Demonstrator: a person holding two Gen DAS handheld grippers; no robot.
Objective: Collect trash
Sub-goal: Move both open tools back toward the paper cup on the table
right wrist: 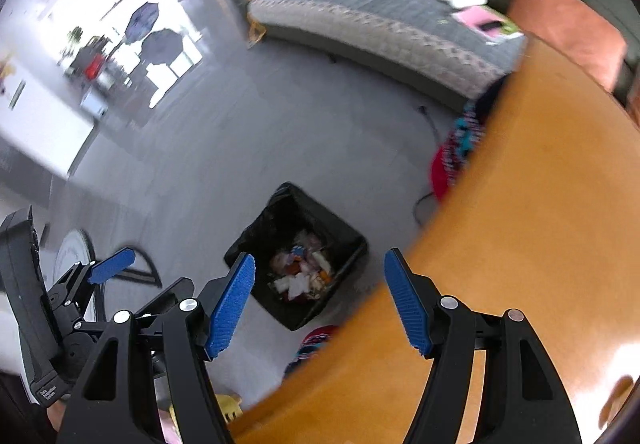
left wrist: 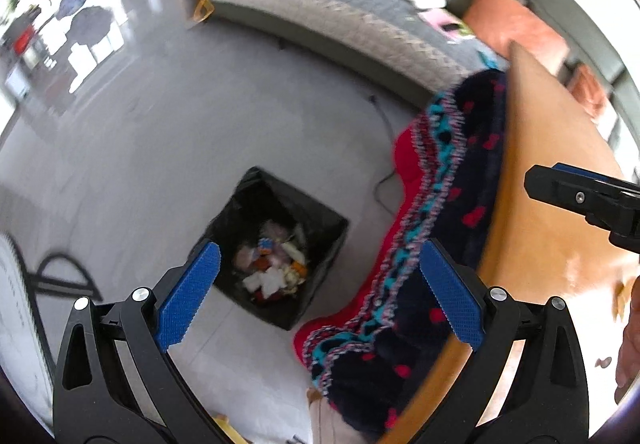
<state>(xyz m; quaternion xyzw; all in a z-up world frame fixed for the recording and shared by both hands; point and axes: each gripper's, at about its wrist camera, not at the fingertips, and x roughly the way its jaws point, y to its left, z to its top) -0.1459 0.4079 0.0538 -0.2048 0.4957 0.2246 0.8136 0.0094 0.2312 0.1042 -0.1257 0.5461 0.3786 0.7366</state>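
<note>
Nearest the lens in the left wrist view, the left gripper [left wrist: 316, 292] has its blue ribbed pads [left wrist: 188, 296] spread wide with nothing between them, and the right gripper [right wrist: 320, 304] in its own view stands the same way, jaws apart and empty; both look free to take something up. Each tool also shows in the other's view, the right one as a black tip at the right edge of the left view and the left one low at the left of the right view, so the two are carried side by side. Just beyond the fingers lies the edge of the glossy orange-brown wooden table [right wrist: 540, 204], over which the right gripper hovers; its visible top looks bare, and blur hides anything small. A thick knitted blanket in navy, red and teal [left wrist: 452, 204] hangs off the table's side down to the pale grey tiled floor [left wrist: 160, 148], probably just draped there. On the floor beside it stands the square bin lined with a black plastic bag [left wrist: 276, 248], open-topped and close to the table so drops are short; crumpled white, pink and orange trash [left wrist: 276, 264] already lies at its bottom. Farthest off, a long grey-green sofa with a patterned cover [left wrist: 340, 16] holds scattered items, too blurred to judge as trash.
</note>
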